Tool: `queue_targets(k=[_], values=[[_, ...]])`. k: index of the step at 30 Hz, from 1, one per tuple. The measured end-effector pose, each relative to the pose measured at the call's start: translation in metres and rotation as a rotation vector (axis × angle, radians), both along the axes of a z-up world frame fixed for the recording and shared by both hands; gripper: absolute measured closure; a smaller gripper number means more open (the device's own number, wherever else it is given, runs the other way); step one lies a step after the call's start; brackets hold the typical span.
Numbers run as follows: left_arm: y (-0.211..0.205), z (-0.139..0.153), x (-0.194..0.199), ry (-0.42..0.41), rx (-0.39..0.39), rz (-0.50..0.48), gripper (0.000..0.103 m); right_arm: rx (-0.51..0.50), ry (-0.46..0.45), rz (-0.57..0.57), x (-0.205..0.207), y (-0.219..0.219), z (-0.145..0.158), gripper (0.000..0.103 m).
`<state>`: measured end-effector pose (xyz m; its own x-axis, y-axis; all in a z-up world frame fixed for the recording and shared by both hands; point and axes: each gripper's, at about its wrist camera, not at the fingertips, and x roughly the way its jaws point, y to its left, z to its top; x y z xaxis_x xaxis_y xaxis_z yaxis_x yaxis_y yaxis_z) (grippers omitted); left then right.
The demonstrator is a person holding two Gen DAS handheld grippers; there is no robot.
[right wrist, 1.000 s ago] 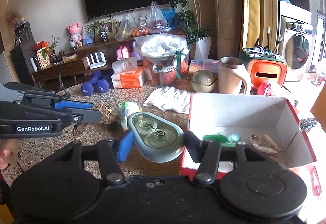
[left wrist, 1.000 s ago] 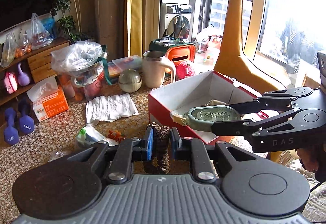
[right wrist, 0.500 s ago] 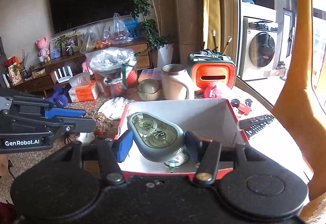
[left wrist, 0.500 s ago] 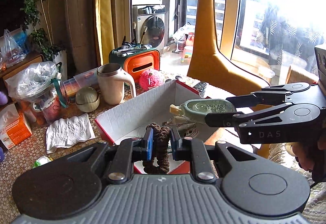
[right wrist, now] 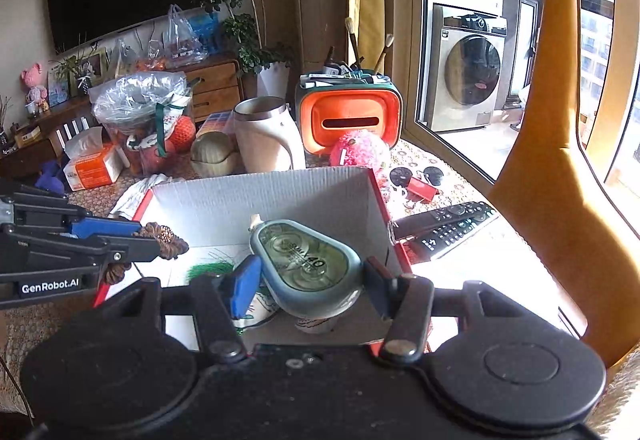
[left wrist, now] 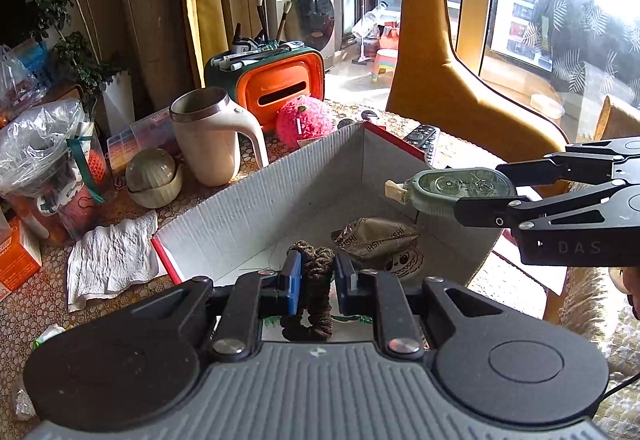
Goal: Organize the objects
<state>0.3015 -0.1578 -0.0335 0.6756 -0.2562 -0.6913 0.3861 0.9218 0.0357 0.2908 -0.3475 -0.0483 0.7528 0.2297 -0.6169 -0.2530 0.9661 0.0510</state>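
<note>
My left gripper [left wrist: 316, 282] is shut on a brown braided hair tie [left wrist: 316, 288] and holds it over the near edge of the open red-and-white cardboard box [left wrist: 280, 195]. The tie and left gripper also show in the right wrist view [right wrist: 160, 240]. My right gripper [right wrist: 306, 280] is shut on a grey-green correction tape dispenser [right wrist: 308, 264] and holds it above the box [right wrist: 260, 195]; the dispenser also shows in the left wrist view [left wrist: 452, 185]. A foil snack packet [left wrist: 372, 236] and green strands [right wrist: 208, 270] lie inside the box.
Behind the box stand a cream mug [left wrist: 208, 135], an orange organizer with brushes [left wrist: 276, 79], a pink fluffy ball [left wrist: 306, 121], and a lidded bowl [left wrist: 154, 175]. A remote [right wrist: 444, 226] lies right of the box. A crumpled tissue [left wrist: 112, 256] lies left. An orange giraffe figure [right wrist: 552, 159] stands right.
Both grippers have moved forward and right with their objects, from beside the box to over it. The box now fills the middle of both views.
</note>
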Motion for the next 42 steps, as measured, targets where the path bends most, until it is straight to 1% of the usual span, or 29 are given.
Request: queue_targets(k=[6, 11, 15, 18, 20, 25, 28, 35, 38, 40, 42], values=[[-0.004, -0.027, 0.039, 0.068, 0.022, 0.034, 0.086, -0.039, 0.024, 0.013, 0.024, 0.006, -0.017, 0.048], [-0.007, -0.046, 0.063, 0.114, 0.04, 0.067, 0.086, -0.055, 0.058, 0.016, 0.046, 0.011, -0.031, 0.048], [-0.01, -0.058, 0.074, 0.151, 0.06, 0.072, 0.086, -0.067, 0.097, 0.05, 0.06, 0.016, -0.045, 0.048], [-0.014, -0.066, 0.081, 0.196, 0.073, 0.068, 0.086, -0.077, 0.12, 0.066, 0.067, 0.019, -0.054, 0.048], [-0.016, -0.071, 0.083, 0.217, 0.092, 0.064, 0.086, -0.092, 0.128, 0.082, 0.068, 0.021, -0.057, 0.048], [-0.016, -0.082, 0.089, 0.289, 0.095, 0.067, 0.086, -0.107, 0.141, 0.112, 0.068, 0.026, -0.064, 0.048], [-0.016, -0.085, 0.09, 0.3, 0.105, 0.07, 0.086, -0.106, 0.147, 0.128, 0.067, 0.028, -0.067, 0.048], [-0.012, -0.083, 0.09, 0.314, 0.082, 0.08, 0.085, -0.108, 0.158, 0.129, 0.066, 0.03, -0.07, 0.046], [-0.01, -0.08, 0.087, 0.311, 0.067, 0.089, 0.08, -0.11, 0.157, 0.116, 0.064, 0.029, -0.069, 0.045], [-0.007, -0.077, 0.085, 0.308, 0.052, 0.088, 0.074, -0.105, 0.154, 0.105, 0.062, 0.027, -0.067, 0.044], [-0.006, -0.073, 0.081, 0.301, 0.037, 0.086, 0.072, -0.097, 0.15, 0.098, 0.06, 0.025, -0.064, 0.041]])
